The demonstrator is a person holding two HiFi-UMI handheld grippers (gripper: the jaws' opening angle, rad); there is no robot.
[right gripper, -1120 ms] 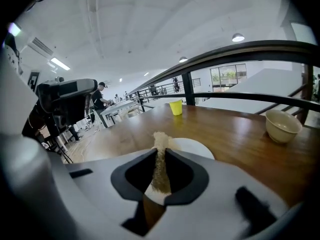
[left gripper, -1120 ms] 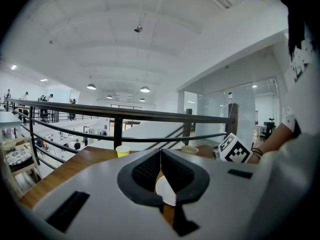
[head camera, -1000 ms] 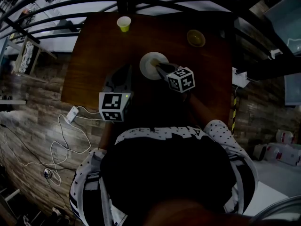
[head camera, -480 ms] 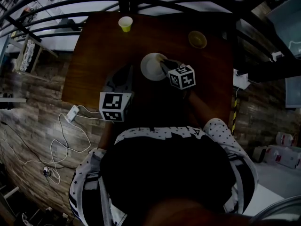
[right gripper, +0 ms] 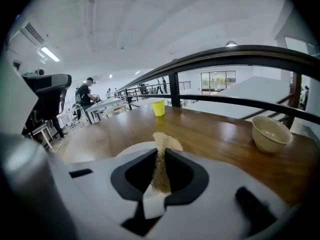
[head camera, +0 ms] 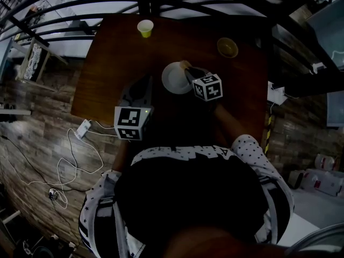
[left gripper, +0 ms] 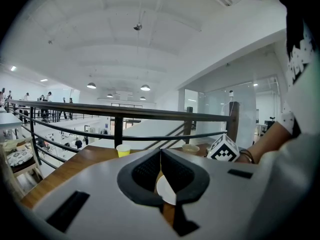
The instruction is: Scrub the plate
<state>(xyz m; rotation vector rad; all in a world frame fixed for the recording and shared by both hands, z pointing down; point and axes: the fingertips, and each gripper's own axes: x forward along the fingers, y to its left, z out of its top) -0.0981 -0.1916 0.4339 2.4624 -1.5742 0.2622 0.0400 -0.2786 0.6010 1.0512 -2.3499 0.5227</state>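
Observation:
A white plate lies on the dark wooden table, a little past its middle. My right gripper reaches over the plate's right rim and is shut on a tan scrub pad. The pad sticks out past the jaws above the plate. My left gripper hangs over the table to the left of the plate, nearer the front, apart from it. Its jaws are shut with nothing between them in the left gripper view, where the gripper shows a slice of the plate beyond.
A yellow paper cup stands at the far edge, left of centre. A beige bowl sits at the far right. A black railing runs behind the table. White cables lie on the floor at the left.
My right gripper with the pad has shifted slightly toward the plate's far right rim. The left gripper has stayed where it was.

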